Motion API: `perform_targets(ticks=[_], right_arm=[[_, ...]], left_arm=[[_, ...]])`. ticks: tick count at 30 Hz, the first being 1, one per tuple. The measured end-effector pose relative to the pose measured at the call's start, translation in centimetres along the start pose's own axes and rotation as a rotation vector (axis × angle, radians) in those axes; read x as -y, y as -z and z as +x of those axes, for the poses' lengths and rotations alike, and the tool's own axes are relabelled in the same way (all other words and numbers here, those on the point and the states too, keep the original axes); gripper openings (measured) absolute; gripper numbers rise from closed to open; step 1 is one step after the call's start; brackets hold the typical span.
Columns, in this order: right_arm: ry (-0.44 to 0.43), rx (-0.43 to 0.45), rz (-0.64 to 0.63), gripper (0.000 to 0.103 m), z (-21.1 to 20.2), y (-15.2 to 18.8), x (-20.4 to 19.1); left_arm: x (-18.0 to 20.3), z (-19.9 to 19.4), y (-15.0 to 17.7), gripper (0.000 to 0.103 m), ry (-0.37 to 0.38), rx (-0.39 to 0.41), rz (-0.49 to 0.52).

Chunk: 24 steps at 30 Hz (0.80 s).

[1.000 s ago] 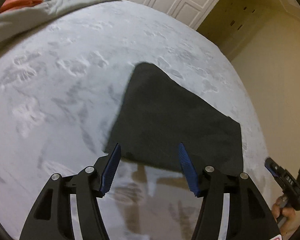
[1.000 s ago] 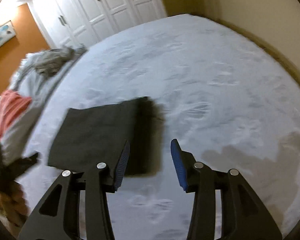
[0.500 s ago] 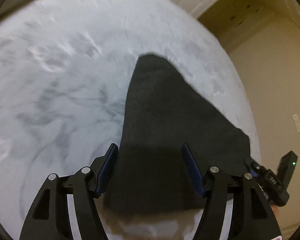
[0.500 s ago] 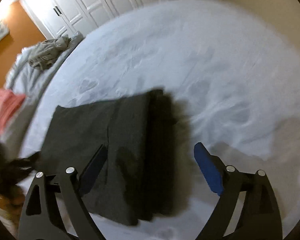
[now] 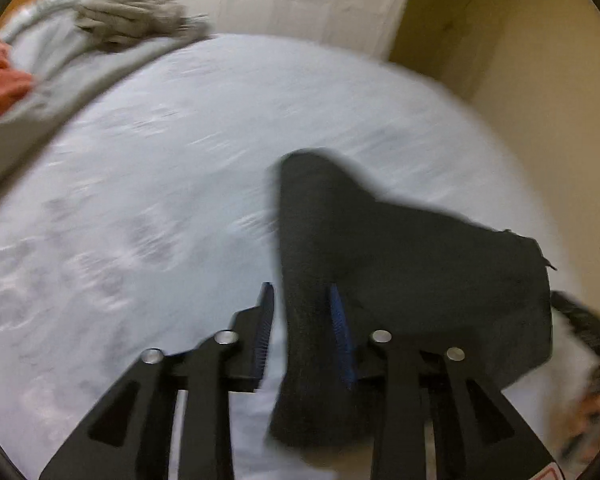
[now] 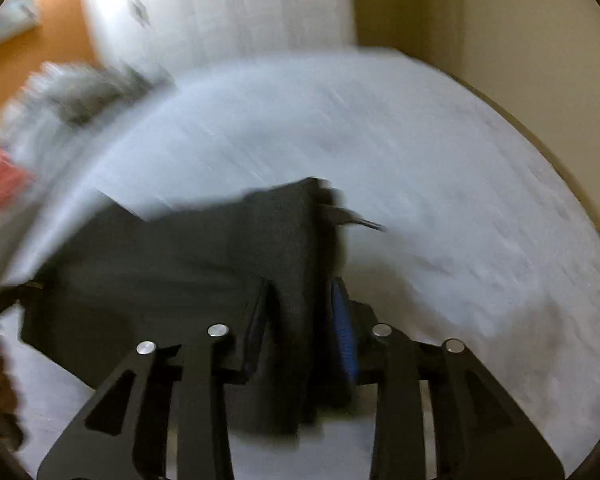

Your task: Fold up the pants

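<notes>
On white bed (image 5: 180, 140), folded dark pants (image 5: 400, 248) edge between closing jaws of each hand-held gripper (image 5: 302, 312), grip uncertain

No legible text, label, brand, number or sign anywhere in either view. Only a sliver of a red-and-white sticker (image 5: 550, 473) at the bottom edge of the left wrist view, below and to the right of the jaws, on the gripper body; too cut off and blurred to read.
</notes>
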State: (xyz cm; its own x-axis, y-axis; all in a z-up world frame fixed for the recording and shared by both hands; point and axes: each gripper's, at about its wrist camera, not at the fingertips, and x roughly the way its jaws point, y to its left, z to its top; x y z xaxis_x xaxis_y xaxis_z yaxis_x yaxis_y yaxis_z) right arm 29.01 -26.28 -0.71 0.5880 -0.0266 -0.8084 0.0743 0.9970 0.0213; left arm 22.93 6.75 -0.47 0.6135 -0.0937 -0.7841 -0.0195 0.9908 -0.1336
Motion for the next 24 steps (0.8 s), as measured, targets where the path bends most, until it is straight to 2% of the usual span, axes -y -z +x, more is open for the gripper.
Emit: perform_targets(ticks=[1,3,4,6,8,10,12,13,14,15,19,24], right_arm=[[0.008,-0.005,0.001,0.032,-0.8,1.2,0.8],[-0.020,0.020,0.012,0.034,-3.5,3.0,1.9],[-0.036,0.036,0.013,0.043,-5.4,4.3,2.1],[-0.067,0.081,0.018,0.052,-8.2,6.7,1.4],[-0.093,0.103,0.008,0.053,-9.6,8.6,0.1],[-0.093,0.127,0.006,0.054,-10.1,10.2,-0.8],[-0.089,0.134,0.006,0.060,-9.9,11.3,-1.7],[-0.087,0.146,0.012,0.060,-9.9,12.1,-2.1],[-0.087,0.163,0.015,0.062,-9.7,12.6,-2.3],[-0.082,0.163,0.022,0.068,-9.4,13.2,-2.5],[-0.069,0.131,0.047,0.072,-8.1,15.6,-2.7],[-0.056,0.121,0.012,0.072,-6.7,16.8,-4.0]], left_arm=[[-0.1,-0.2,0.8,0.029,-0.015,-0.004,0.010],[-0.2,-1.5,3.1,0.041,-0.021,-0.003,0.034],[-0.1,-2.9,4.5,0.044,-0.036,0.019,0.037],[0.5,-4.6,6.4,0.054,-0.055,0.053,0.050],[1.1,-6.7,8.2,0.068,-0.060,0.091,0.075],[2.1,-8.7,9.9,0.069,-0.085,0.125,0.099],[2.6,-9.7,10.9,0.071,-0.094,0.149,0.109],[3.1,-10.4,11.8,0.074,-0.088,0.155,0.111],[3.2,-10.5,12.2,0.083,-0.075,0.157,0.110],[3.1,-10.6,12.7,0.087,-0.060,0.162,0.109],[2.9,-9.5,14.5,0.087,-0.047,0.153,0.076],[4.0,-7.7,16.0,0.087,-0.088,0.207,0.141]])
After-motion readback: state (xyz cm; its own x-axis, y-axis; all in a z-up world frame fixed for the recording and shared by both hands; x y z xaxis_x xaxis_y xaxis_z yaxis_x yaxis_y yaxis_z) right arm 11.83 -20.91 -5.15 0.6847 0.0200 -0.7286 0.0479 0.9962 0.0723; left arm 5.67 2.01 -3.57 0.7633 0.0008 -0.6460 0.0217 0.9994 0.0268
